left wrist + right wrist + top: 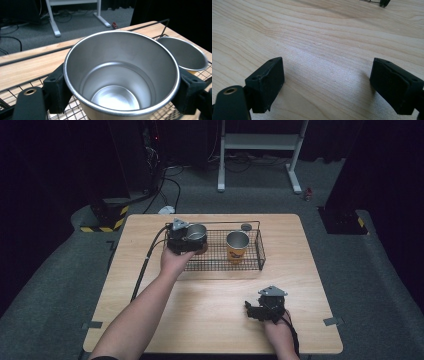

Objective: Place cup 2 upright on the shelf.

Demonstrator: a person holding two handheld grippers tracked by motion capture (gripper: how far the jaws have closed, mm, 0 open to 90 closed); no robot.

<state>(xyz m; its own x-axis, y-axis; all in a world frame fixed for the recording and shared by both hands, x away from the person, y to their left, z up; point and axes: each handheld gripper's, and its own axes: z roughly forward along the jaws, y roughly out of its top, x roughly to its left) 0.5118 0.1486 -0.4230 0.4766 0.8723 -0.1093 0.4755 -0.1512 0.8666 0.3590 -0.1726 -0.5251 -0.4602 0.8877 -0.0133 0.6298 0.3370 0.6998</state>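
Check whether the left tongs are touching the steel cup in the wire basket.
Touching. The left gripper view shows the left tongs with both black pads pressed against the outer wall of the steel cup.

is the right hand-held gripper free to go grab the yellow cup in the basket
Probably yes. The right hand-held gripper sits open and empty on the bare table, and the yellow cup stands upright in the wire basket with open tabletop between. It would need to come in over the basket's wall.

no legible text, labels, brands or numbers on anything in view
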